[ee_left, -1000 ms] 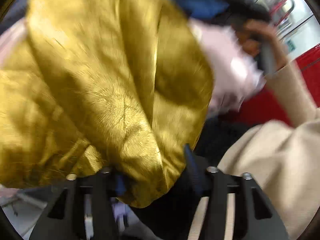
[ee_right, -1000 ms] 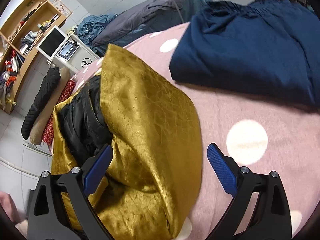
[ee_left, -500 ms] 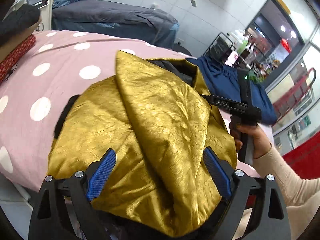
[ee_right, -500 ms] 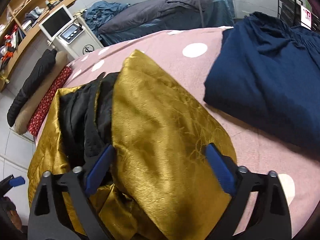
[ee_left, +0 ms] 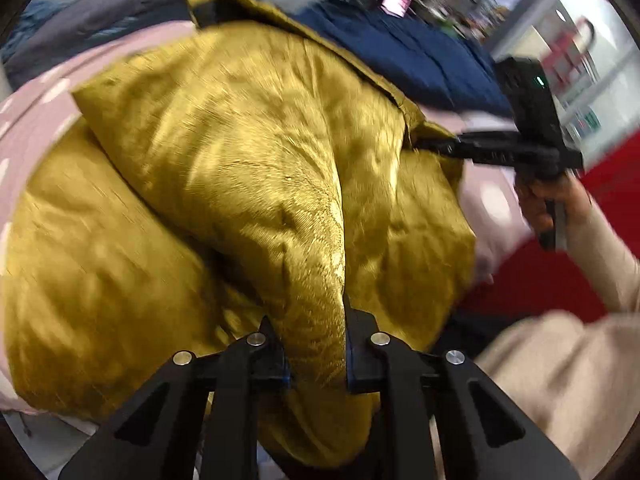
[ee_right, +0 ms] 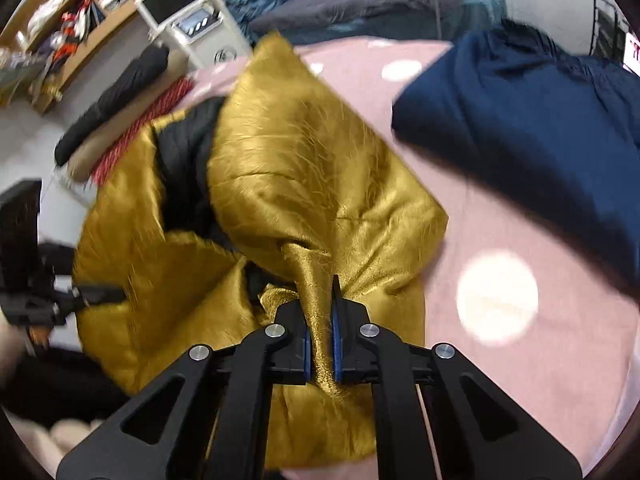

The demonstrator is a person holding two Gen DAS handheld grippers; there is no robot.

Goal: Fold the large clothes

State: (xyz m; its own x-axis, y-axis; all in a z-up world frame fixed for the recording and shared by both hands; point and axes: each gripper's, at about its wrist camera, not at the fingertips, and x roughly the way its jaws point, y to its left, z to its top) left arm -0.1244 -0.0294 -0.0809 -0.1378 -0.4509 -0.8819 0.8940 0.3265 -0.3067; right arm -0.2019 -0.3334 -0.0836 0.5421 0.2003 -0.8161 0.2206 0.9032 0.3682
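One pink spotted bed carries two garments: a gold coat, bunched just ahead of both grippers, and a blue garment beyond the right one. The coat lies near the edge, probably so its hem can be lifted for a fold. The left gripper and the right gripper each pinch a gold fold, jaws having just closed.

Nothing legible anywhere, motion blur smearing every surface. Upper middle of the left wrist view: a pink-and-white tag, print unreadable. Far right edge of the right wrist view: a white card with red marks, cut off. Upper left there: a small display panel, figures indistinct.
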